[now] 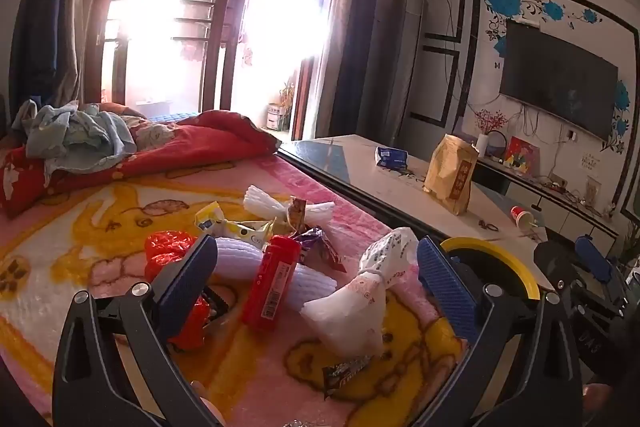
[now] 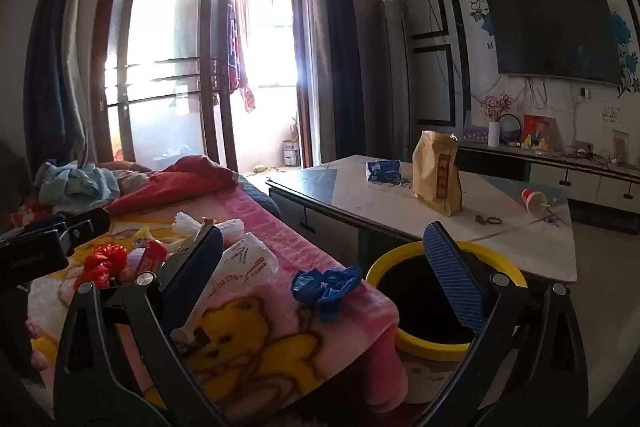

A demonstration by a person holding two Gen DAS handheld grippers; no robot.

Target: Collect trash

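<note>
Left gripper [image 1: 316, 275], black-framed with blue ribbed pads, held with its jaws spread wide and nothing between the pads, angled slightly downward. Right gripper [image 2: 320, 267], of the same black-and-blue build, likewise wide open and empty, pointing nearly level. In the left wrist view, the right gripper appears at far right.

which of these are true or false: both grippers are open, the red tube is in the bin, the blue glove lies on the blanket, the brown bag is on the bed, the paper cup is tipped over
1. Both the left gripper and the right gripper are open. True.
2. The red tube is in the bin. False: it lies on the blanket among the wrappers.
3. The blue glove lies on the blanket. True.
4. The brown bag is on the bed. False: it stands on the table.
5. The paper cup is tipped over. True.
</note>
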